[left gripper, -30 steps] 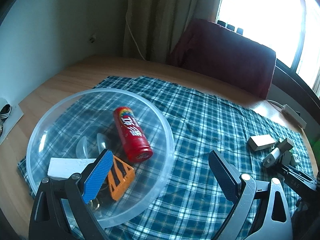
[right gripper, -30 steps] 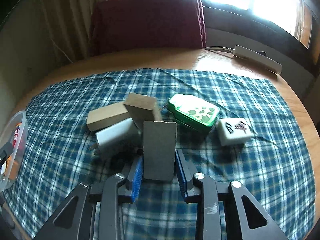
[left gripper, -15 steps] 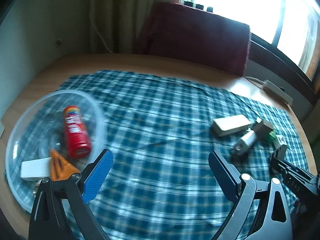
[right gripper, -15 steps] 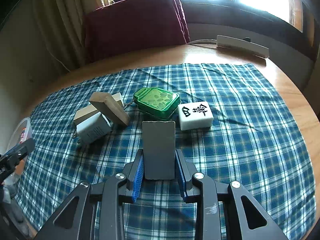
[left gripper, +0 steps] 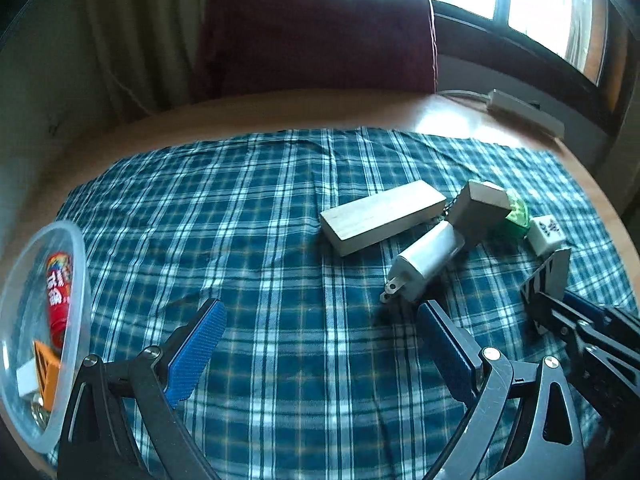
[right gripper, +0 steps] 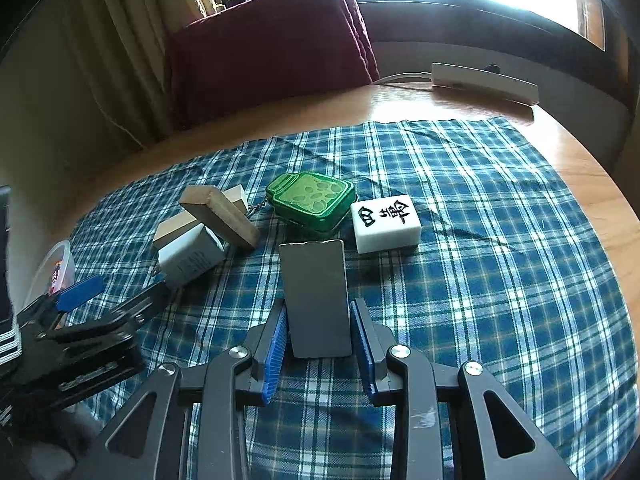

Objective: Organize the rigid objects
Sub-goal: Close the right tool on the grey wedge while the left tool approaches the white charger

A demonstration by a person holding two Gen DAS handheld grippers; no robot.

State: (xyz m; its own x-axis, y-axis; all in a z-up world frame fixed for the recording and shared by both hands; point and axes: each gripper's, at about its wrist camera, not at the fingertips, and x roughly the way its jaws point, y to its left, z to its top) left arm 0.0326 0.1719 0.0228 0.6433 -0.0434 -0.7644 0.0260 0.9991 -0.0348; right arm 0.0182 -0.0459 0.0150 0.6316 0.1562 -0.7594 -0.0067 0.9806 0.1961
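Right hand-held gripper (right gripper: pixel 318 354) clamps a grey block (right gripper: pixel 316 300) upright above the cloth (right gripper: pixel 500 280); left hand-held gripper (left gripper: pixel 320 356) hangs empty, jaws wide. Bowl (left gripper: pixel 78 280) at the tabletop's left edge already holds a red can (left gripper: pixel 60 292) and other pieces. Charger (left gripper: pixel 424 264), wood blocks (left gripper: pixel 380 216), green tin (right gripper: pixel 312 200) and tile (right gripper: pixel 386 222) remain clustered near the cloth's right edge. Judged partly done.

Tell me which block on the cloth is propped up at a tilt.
The short wooden block: it leans on the white charger, while the long wooden block lies flat.
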